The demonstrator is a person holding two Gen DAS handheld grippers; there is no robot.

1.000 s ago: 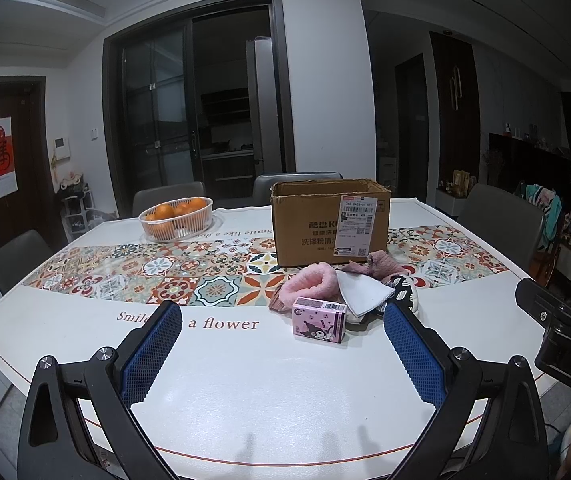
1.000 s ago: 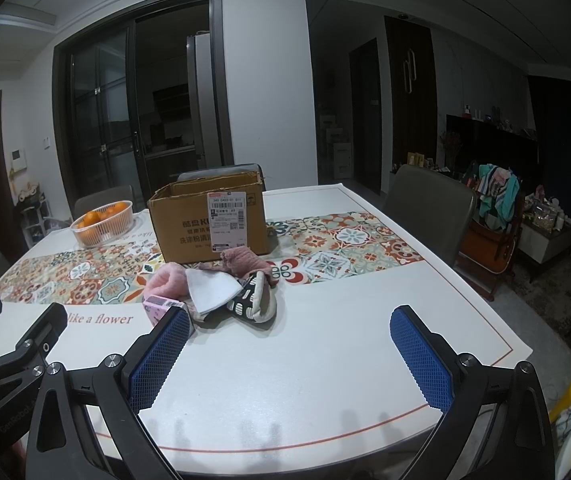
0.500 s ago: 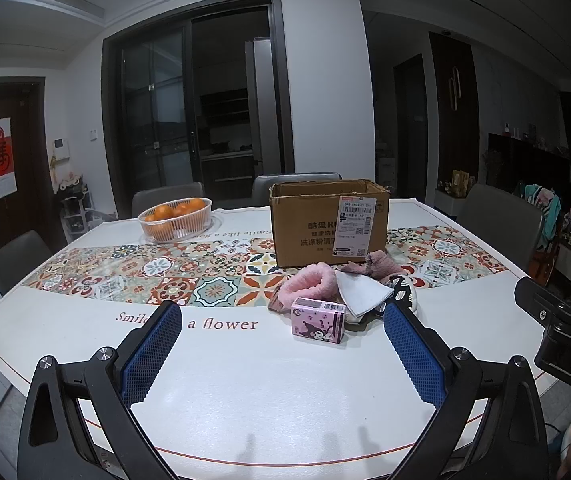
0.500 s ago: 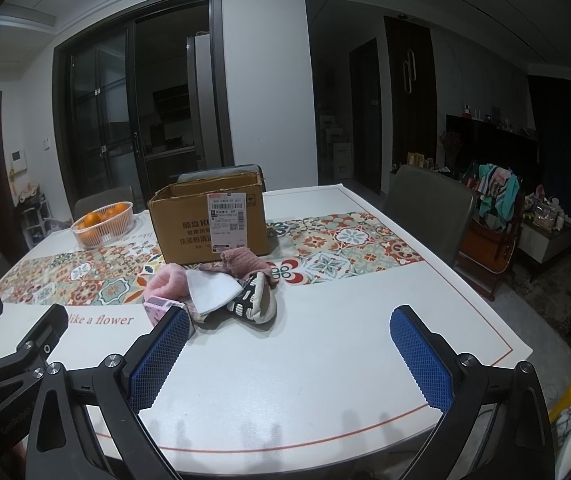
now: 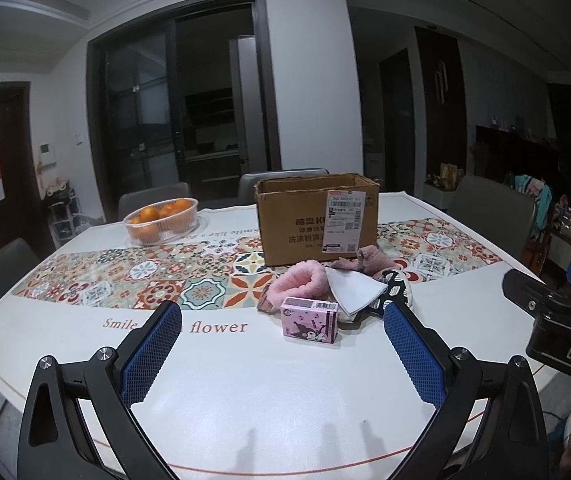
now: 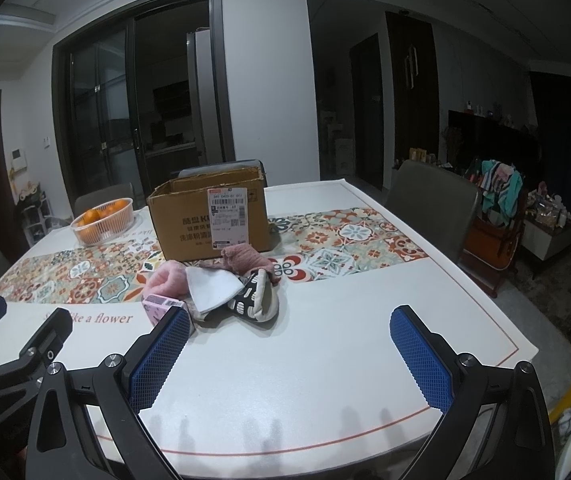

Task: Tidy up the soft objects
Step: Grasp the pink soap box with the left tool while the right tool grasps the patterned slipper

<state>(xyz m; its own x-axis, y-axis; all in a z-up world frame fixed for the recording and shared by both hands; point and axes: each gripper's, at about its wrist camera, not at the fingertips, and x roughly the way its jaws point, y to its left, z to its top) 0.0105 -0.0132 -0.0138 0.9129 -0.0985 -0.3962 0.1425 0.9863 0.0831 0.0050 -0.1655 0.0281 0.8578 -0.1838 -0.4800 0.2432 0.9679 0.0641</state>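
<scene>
A pile of soft things lies mid-table in front of an open cardboard box (image 5: 316, 218) (image 6: 208, 214): a pink fluffy band (image 5: 297, 283) (image 6: 165, 279), a white cloth (image 5: 352, 290) (image 6: 212, 285), a dusty-pink cloth (image 5: 367, 261) (image 6: 245, 260) and a black-and-white patterned mitt (image 5: 395, 286) (image 6: 255, 295). A pink tissue box (image 5: 310, 320) (image 6: 158, 307) stands at the pile's near side. My left gripper (image 5: 281, 342) is open and empty, short of the pile. My right gripper (image 6: 289, 350) is open and empty, near and right of the pile.
A clear bowl of oranges (image 5: 161, 220) (image 6: 101, 220) stands at the far left on the patterned runner (image 5: 165, 276). Grey chairs (image 6: 431, 208) ring the white table (image 5: 245, 380). The right gripper's body shows at the left view's right edge (image 5: 557, 328).
</scene>
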